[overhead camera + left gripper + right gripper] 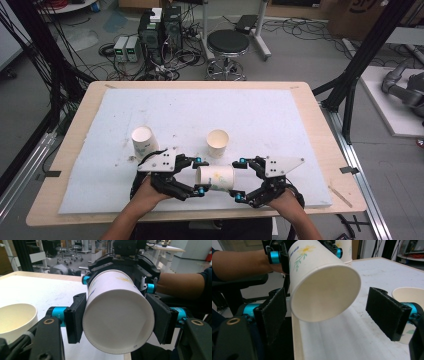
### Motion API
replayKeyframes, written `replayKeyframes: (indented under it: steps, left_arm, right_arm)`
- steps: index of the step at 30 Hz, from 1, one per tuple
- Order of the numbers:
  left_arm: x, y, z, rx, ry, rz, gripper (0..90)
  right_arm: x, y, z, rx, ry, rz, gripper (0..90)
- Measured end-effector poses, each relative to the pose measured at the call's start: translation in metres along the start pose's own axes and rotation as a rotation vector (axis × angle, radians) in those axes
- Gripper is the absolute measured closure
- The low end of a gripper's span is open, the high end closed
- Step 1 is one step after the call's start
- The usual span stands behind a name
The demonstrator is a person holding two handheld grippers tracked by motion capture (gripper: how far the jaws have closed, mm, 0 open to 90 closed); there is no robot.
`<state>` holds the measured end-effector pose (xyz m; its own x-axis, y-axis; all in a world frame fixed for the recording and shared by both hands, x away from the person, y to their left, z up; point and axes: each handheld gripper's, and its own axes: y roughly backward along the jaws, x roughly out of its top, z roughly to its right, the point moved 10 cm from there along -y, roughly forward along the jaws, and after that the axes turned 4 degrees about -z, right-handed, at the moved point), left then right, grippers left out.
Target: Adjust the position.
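A white paper cup with a yellow flower print (pixel 215 178) lies on its side in the air just above the near edge of the table. My left gripper (pixel 200 176) is shut on its base end; in the left gripper view both pads press the cup (pixel 117 315) from either side. My right gripper (pixel 240 180) faces it from the other side. Its pads (pixel 387 312) stand open around the cup's mouth (pixel 324 290), and the far pad is well clear of the rim.
Two more paper cups stand upright on the white foam sheet (pixel 250 115): one at the left (pixel 143 141) and one in the middle (pixel 218 143). The wooden table edge (pixel 180 216) is close below the hands. A stool (pixel 227 45) and computer boxes (pixel 160 30) stand beyond the table.
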<state>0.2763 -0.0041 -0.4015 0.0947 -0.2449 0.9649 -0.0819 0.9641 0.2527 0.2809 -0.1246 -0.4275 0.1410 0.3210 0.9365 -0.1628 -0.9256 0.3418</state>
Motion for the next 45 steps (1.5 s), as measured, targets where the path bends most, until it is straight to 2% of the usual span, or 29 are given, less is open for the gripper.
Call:
replayKeyframes:
  steps: [7, 13, 18, 24, 25, 27, 28, 34, 37, 45]
  left_arm:
    - [0.003, -0.003, 0.005, -0.029, -0.024, 0.02, 36.1]
    - [0.005, -0.004, 0.005, -0.028, -0.03, 0.042, 35.9]
    - [0.003, -0.005, 0.005, -0.024, -0.024, 0.041, 35.8]
    - [0.0, -0.007, 0.006, -0.019, -0.019, 0.021, 34.7]
    - [0.0, -0.007, 0.005, -0.011, -0.007, 0.017, 30.8]
    - [-0.001, -0.008, 0.002, 0.02, 0.015, -0.003, 16.1]
    - [-0.002, -0.008, 0.002, 0.022, 0.018, -0.007, 14.2]
    - [-0.004, -0.006, 0.003, 0.025, 0.004, -0.052, 14.1]
    - [-0.005, -0.006, 0.003, 0.033, -0.008, -0.076, 14.1]
    - [-0.01, -0.008, 0.0, 0.066, -0.038, -0.156, 14.2]
  right_arm:
    - [-0.001, -0.006, -0.003, 0.057, -0.024, 0.03, 18.4]
    - [0.0, -0.006, -0.005, 0.102, -0.042, 0.074, 23.6]
    - [0.002, -0.004, -0.004, 0.126, -0.073, 0.123, 26.2]
    - [-0.001, -0.004, -0.004, 0.138, -0.085, 0.113, 28.3]
    - [0.0, -0.004, -0.005, 0.142, -0.088, 0.112, 28.6]
    - [-0.001, -0.003, -0.005, 0.144, -0.088, 0.097, 28.7]
    - [0.0, -0.003, -0.005, 0.141, -0.082, 0.093, 28.8]
    - [-0.001, 0.002, -0.002, 0.11, -0.069, 0.044, 28.9]
    - [-0.002, 0.002, 0.0, 0.081, -0.037, -0.02, 29.0]
    - [0.003, 0.002, -0.001, 0.053, 0.002, -0.154, 28.8]
